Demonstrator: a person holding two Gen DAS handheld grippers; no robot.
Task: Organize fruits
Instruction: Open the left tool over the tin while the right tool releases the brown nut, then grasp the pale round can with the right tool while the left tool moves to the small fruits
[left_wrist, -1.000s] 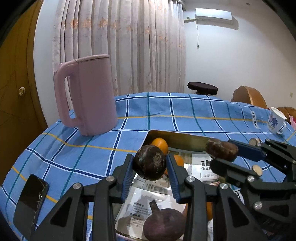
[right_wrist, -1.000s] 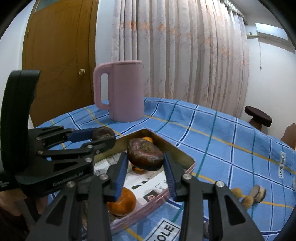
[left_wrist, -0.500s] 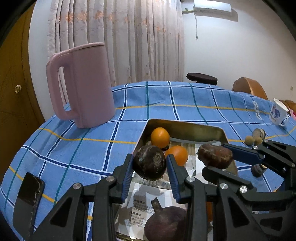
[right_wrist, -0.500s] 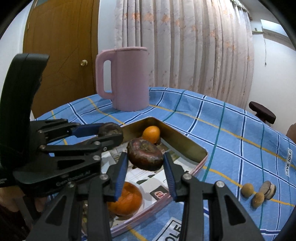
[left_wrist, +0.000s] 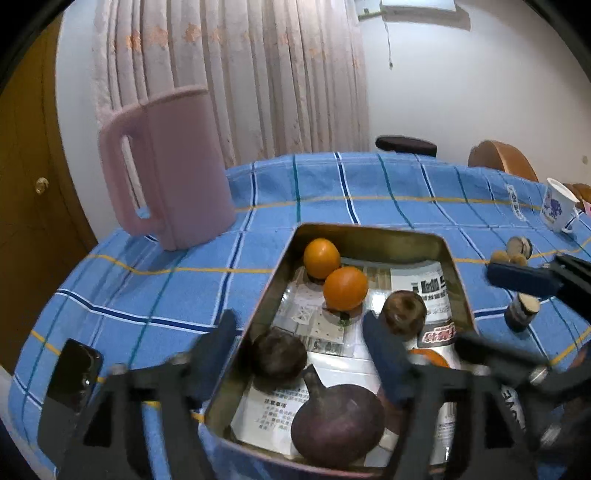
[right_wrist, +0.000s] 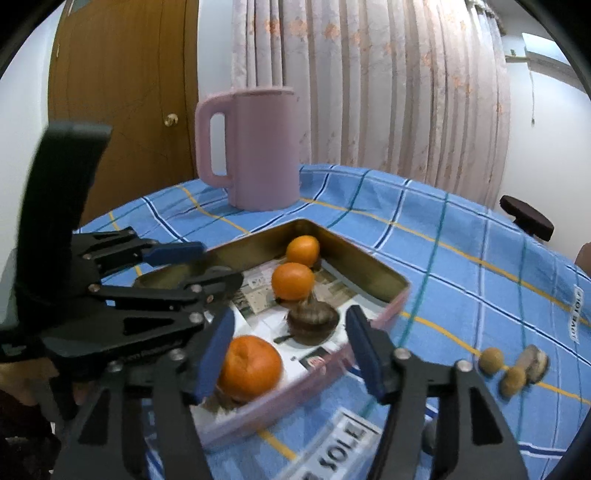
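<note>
Two hand-held grippers work over one metal tin (left_wrist: 373, 236) lined with printed paper, set on a tabletop (left_wrist: 184, 295) under a blue checked cloth.

Left hand-held gripper (left_wrist: 299, 343): jaws opening, blue pads spread wide, nothing pressed between them. A dark round fruit (left_wrist: 279, 356) lies in the gap, resting on the paper at the tin's near left wall. Close beside it, nearer the camera, a larger purple fruit with a stem (left_wrist: 338, 424).

Right hand-held gripper (right_wrist: 291, 347): jaws opening as well, pads clear of any fruit. A brown, mottled fruit (right_wrist: 312, 321) sits on the paper between and just beyond the fingertips; in the left wrist view the same fruit (left_wrist: 402, 314) lies near the tin's right wall.

Oranges in the tin: two in the far corner, touching or nearly so (left_wrist: 321, 258) (left_wrist: 345, 288); a third (right_wrist: 251, 367) at the near edge, just beside the right gripper's left finger.

Outside the tin, on the cloth: a pink jug (left_wrist: 173, 170) upright, well apart to the far left; a dark phone (left_wrist: 72, 373) near the left edge; a few small nuts or shells (right_wrist: 513, 365) to the right; a small jar with a cork-like top (left_wrist: 521, 312); a white cup with blue print (left_wrist: 557, 208) at the far right.

Behind: curtain (right_wrist: 369, 92), wooden door (right_wrist: 122, 92).
</note>
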